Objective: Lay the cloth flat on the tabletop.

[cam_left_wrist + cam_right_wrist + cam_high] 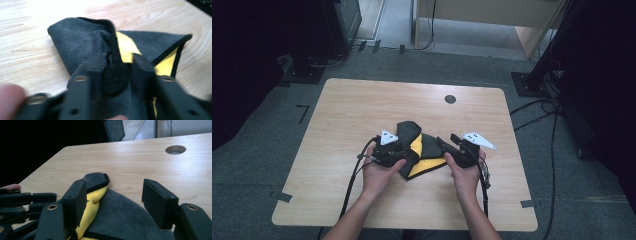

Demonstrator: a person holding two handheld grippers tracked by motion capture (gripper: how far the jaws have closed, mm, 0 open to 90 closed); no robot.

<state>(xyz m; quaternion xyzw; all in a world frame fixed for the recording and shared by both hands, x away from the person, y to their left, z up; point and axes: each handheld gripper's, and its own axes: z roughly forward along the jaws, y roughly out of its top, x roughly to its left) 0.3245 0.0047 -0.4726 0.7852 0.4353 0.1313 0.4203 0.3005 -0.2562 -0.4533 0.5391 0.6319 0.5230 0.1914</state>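
Note:
A dark grey cloth (414, 134) with a yellow inner side (428, 162) lies crumpled at the middle of the wooden table (352, 110). My left gripper (406, 151) is at the cloth's left side. In the left gripper view it (117, 67) is shut on a raised fold of the grey cloth (80, 40), and yellow (126, 48) shows beside the fold. My right gripper (451, 141) sits at the cloth's right side. In the right gripper view it (116, 200) stands open just over the cloth (120, 217), with the yellow fold (93, 206) by one jaw.
A round cable hole (450, 99) is in the table's far right part. The gripper cables (354, 175) trail off the near edge. Dark stands (532, 80) and cables lie on the floor around the table. The left gripper (25, 202) shows at the left of the right gripper view.

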